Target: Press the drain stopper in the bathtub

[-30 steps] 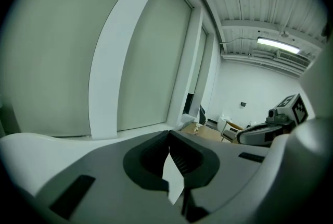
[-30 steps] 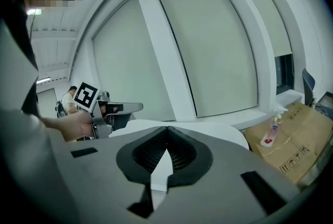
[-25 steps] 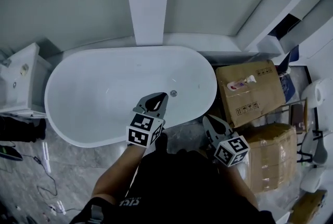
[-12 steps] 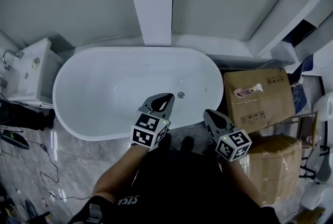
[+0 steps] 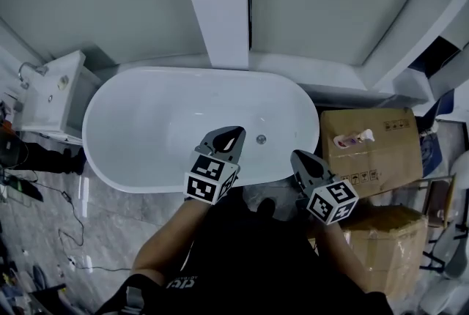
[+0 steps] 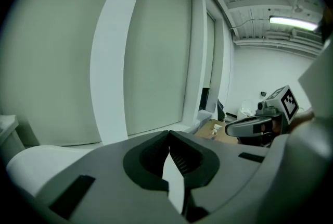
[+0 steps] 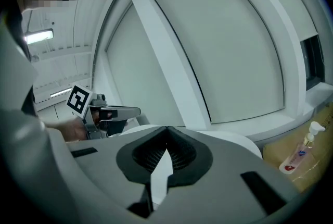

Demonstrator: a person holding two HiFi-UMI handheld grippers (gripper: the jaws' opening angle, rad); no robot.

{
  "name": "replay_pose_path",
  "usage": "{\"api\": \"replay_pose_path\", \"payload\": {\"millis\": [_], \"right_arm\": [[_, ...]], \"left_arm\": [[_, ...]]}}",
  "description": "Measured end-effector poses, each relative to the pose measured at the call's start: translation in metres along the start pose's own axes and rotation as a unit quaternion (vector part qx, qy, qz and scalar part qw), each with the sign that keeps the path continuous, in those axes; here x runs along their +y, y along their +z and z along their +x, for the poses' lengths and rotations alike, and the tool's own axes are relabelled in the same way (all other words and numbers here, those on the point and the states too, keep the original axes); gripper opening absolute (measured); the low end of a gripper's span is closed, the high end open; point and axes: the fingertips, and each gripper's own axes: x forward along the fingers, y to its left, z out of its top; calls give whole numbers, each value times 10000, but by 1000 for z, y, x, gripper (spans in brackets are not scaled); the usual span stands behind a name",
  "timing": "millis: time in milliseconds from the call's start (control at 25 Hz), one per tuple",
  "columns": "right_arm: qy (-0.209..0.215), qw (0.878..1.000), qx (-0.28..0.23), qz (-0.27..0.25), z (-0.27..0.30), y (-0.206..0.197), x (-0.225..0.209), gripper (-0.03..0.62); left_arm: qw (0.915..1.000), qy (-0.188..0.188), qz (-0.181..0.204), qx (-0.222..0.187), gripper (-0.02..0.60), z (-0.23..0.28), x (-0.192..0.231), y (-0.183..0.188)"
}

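One bathtub [image 5: 146, 130], one drain stopper [image 5: 261, 138], two cardboard boxes [image 5: 377, 152] [image 5: 381, 240], two hand-held grippers [image 5: 236, 132] [image 5: 296, 155]

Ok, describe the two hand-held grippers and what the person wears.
Both the left hand-held gripper and the right hand-held gripper are grey, with pointed, beak-like jaws lined in ribbed black pads. Each carries a white cube printed with black square markers. No cables show. The person wears a black top with small white print.
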Motion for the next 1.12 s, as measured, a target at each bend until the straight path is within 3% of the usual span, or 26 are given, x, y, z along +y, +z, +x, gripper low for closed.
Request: {"api": "replay_pose_path", "payload": {"millis": [360,640,920,1120], "right_arm": [[83,9991,399,127,85,0,4,14],[16,9982,586,152,139,-3,12,15],[-132,9942,978,419,164,-40,-8,14],[-101,9882,1428,549,182,-75,-44,14]], "left_arm": [[9992,60,-333,229,14,18,75,-19],[9983,-107,-437,374,14,31,118,-37],[9948,-212,-695,720,14,59,138,-73],[9907,-249,-879,1007,14,99,143,-102]]}}
